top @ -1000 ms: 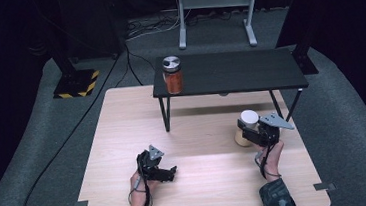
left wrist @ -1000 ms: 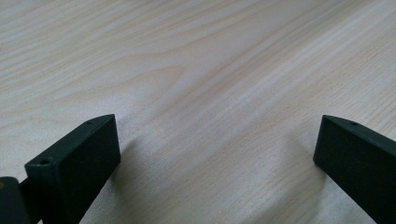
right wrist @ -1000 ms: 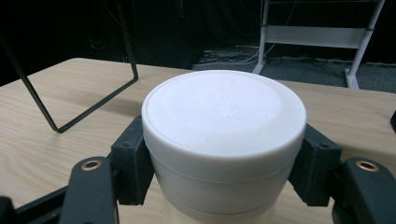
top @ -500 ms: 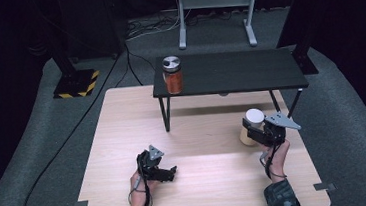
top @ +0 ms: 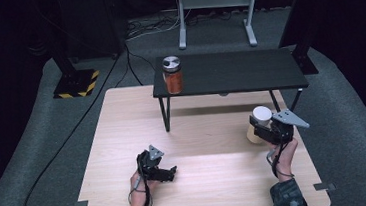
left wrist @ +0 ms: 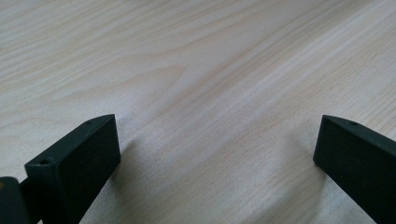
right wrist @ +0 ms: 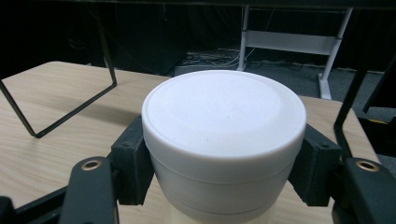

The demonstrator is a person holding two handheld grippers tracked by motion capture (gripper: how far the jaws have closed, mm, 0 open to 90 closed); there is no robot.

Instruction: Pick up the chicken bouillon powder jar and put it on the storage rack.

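- Gripping a white-lidded jar, the right claw has both black jaws pressed on opposite sides of the jar, just under the lid's rim, as the right gripper view shows.
- High view: the jar sits at the right side of the wooden desk, in front of the right legs of the small black table; its pale body shows below the white lid.
- Whether the jar's base touches the desk cannot be told from these views.
- Right hand comes in from the bottom edge, with the grey three-cornered plate on top of the claw.
- Left claw lies low over the desk near the front edge, well apart from the jar; left hand behind it.
- Left gripper view: jaws stand wide apart, bare wood grain between them, nothing held.
- An orange-filled jar with a silver lid stands upright on the left end of the black table.
- Dark carpet surrounds the desk; a black cable runs across it at left.
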